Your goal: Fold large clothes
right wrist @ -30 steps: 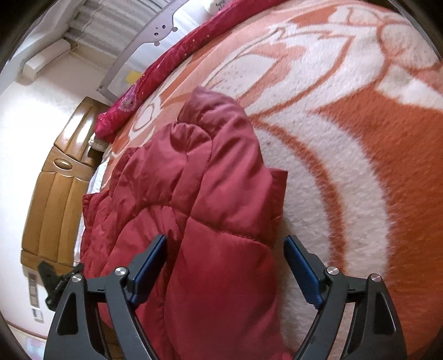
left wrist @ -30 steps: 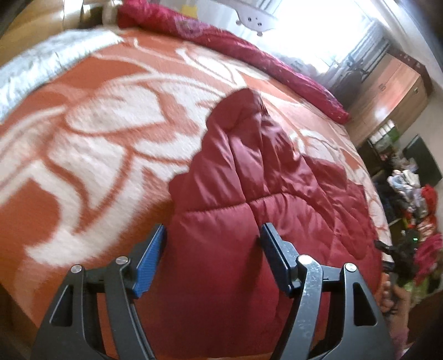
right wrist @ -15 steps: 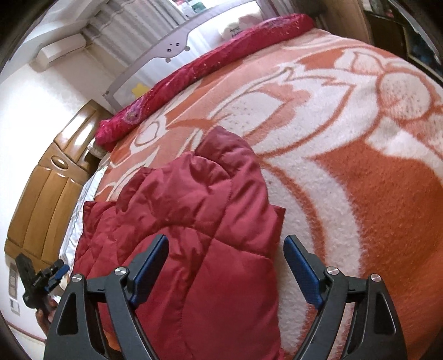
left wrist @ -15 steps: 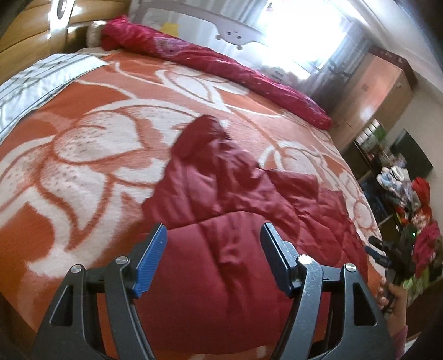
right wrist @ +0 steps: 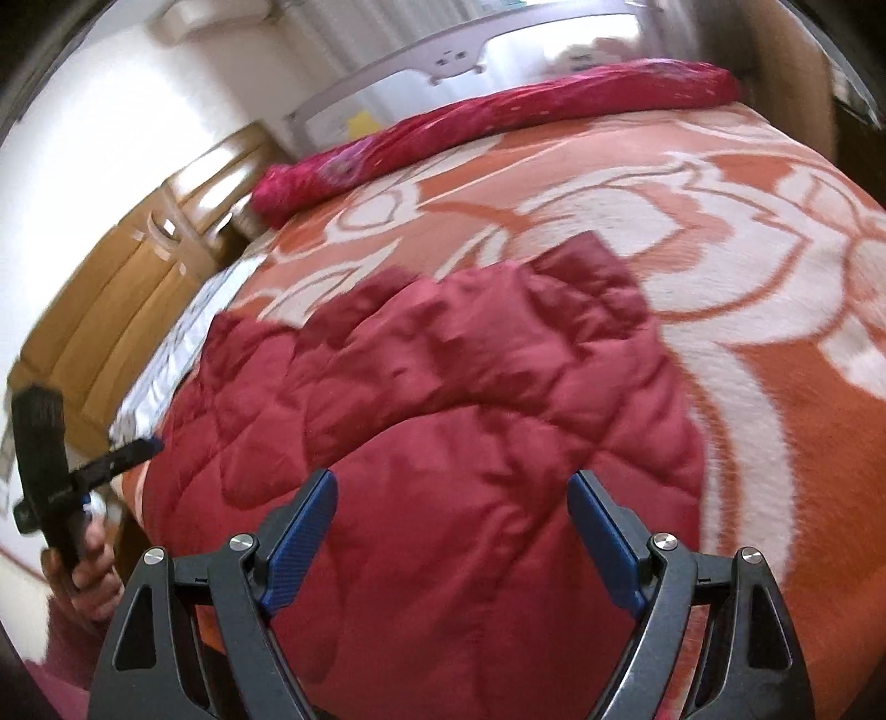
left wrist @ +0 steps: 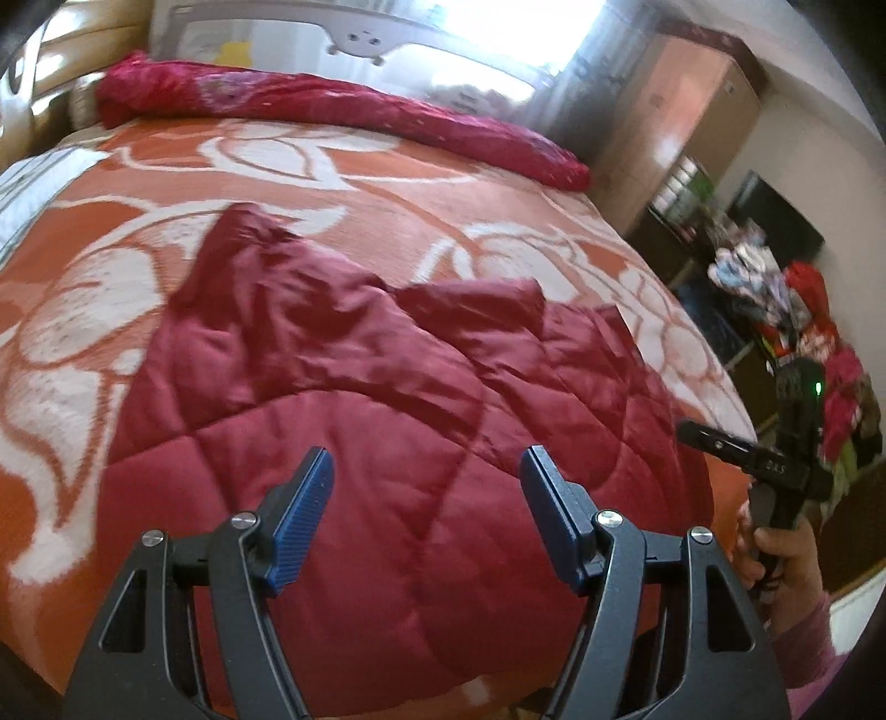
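Note:
A dark red quilted puffer jacket [left wrist: 354,399] lies spread on an orange and white flowered blanket [left wrist: 343,183], near the bed's front edge. It also shows in the right wrist view [right wrist: 476,399]. My left gripper [left wrist: 426,482] is open and empty, held above the jacket's near part. My right gripper [right wrist: 451,504] is open and empty, also above the jacket's near part. The right gripper [left wrist: 720,443] shows at the right edge of the left wrist view. The left gripper [right wrist: 111,462] shows at the left edge of the right wrist view.
A rolled crimson quilt [left wrist: 343,111] lies along the bed's far side below a grey rail [left wrist: 354,33]. A wooden headboard [right wrist: 127,288] is at one end. A wooden wardrobe [left wrist: 681,122] and a pile of clothes [left wrist: 797,310] stand off the other end.
Both grippers have pulled back and up from the jacket, so more of the bed and room shows. Both stayed open. The jacket now lies spread wider and flatter.

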`<state>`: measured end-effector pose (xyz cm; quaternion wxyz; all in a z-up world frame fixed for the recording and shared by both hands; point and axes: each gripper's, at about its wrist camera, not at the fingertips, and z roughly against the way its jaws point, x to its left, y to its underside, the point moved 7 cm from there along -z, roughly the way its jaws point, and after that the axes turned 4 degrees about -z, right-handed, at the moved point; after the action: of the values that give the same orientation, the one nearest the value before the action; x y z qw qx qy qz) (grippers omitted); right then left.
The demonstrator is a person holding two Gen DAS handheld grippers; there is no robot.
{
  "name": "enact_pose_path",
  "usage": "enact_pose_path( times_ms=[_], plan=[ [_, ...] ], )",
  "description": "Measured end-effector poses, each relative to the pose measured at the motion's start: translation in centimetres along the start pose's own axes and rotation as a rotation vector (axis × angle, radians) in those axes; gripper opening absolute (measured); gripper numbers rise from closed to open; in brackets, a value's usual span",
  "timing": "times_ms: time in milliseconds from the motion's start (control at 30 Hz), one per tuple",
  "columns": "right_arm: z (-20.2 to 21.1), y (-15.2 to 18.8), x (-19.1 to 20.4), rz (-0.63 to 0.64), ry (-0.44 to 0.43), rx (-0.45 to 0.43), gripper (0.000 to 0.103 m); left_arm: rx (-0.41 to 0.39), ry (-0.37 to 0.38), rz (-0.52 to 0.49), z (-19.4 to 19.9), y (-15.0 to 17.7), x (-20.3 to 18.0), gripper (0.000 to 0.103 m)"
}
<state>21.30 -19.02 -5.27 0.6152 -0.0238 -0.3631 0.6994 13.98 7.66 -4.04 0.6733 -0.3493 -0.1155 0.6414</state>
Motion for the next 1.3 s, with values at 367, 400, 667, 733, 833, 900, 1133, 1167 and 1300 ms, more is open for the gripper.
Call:
enact_pose_path(
  times_ms=[367,400,667,733,833,900,1133,1167,1300],
  plan=[
    [-1.6,0.7,3.7,0.116,-0.004,0.037,0.086,0.103,-0.173,-0.003,-4.3,1.4,2.7,0.069],
    [-1.9,0.6,4.0,0.125,-0.005,0.042,0.086,0.101,-0.191,0.009,-4.5,1.3,3.3,0.069],
    [-5.0,-0.4,5.0,0.178,0.027,0.077,0.087,0.121,-0.234,0.065,-6.1,0.9,5.2,0.069],
    [-5.9,-1.1,4.3,0.171,0.052,0.088,0.086,0.127,-0.239,0.065,-6.4,0.9,5.3,0.069],
    [-8.3,-2.5,1.9,0.122,0.113,0.133,0.084,0.137,-0.241,0.069,-6.7,0.7,5.5,0.069],
    [-9.5,-3.3,0.4,0.104,0.168,0.14,0.084,0.144,-0.239,0.074,-7.0,0.5,5.6,0.069],
    [-12.0,-4.5,-3.7,-0.029,0.212,0.147,0.084,0.153,-0.23,0.096,-8.0,0.0,6.1,0.069],
    [-12.1,-4.5,-3.9,-0.037,0.214,0.141,0.084,0.153,-0.232,0.098,-8.1,0.0,6.2,0.069],
    [-12.1,-4.5,-4.2,-0.051,0.226,0.122,0.084,0.159,-0.239,0.101,-8.8,-0.4,6.5,0.069]
  ],
)
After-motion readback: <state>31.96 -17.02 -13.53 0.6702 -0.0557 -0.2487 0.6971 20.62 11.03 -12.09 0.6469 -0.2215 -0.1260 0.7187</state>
